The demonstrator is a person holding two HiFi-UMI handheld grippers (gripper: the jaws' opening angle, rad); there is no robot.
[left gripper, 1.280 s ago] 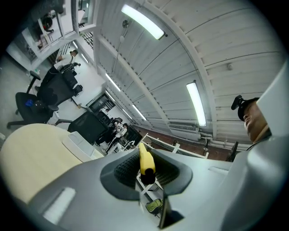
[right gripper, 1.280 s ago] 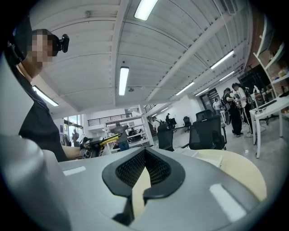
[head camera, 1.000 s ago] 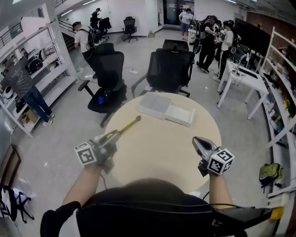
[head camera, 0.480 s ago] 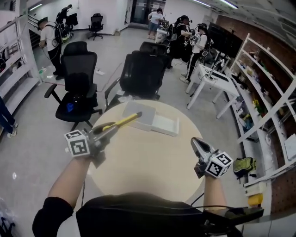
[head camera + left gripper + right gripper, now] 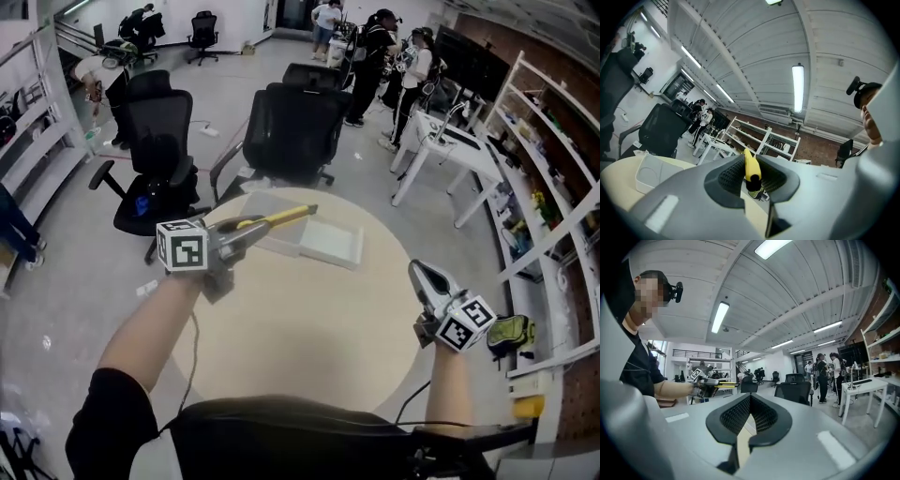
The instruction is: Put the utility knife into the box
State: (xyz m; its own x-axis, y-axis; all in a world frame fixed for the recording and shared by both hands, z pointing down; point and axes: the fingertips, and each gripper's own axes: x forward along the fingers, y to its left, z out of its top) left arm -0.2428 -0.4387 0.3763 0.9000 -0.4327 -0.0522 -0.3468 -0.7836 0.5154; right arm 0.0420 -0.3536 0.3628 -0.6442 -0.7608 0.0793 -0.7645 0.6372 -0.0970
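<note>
The only print in view is the black-and-white square pattern on the left cube (image 5: 183, 247) and the right cube (image 5: 466, 323). The casing of the utility knife (image 5: 277, 218) shows too small for any lettering to be read.

The left tongs (image 5: 239, 232) pinch the utility knife by its dark rear end. Their jaws stand narrowly apart, with the ribbed pads pressed on either side of it. In the left gripper view the yellow body (image 5: 751, 168) sticks forward from between the pads. The knife is held in the air above the round worktop (image 5: 309, 328), and its front end seems to hang over the left half of the white box (image 5: 330, 247), which lies open on the worktop's far side.

The right tongs (image 5: 424, 275) are pressed together with nothing between them, raised by the worktop's right edge and well apart from the box.

The knife's rear is buried between the pads and its blade cannot be made out. In the head view the knife and left tongs cover part of the box's left side, and the person's body cuts off the worktop's near edge
</note>
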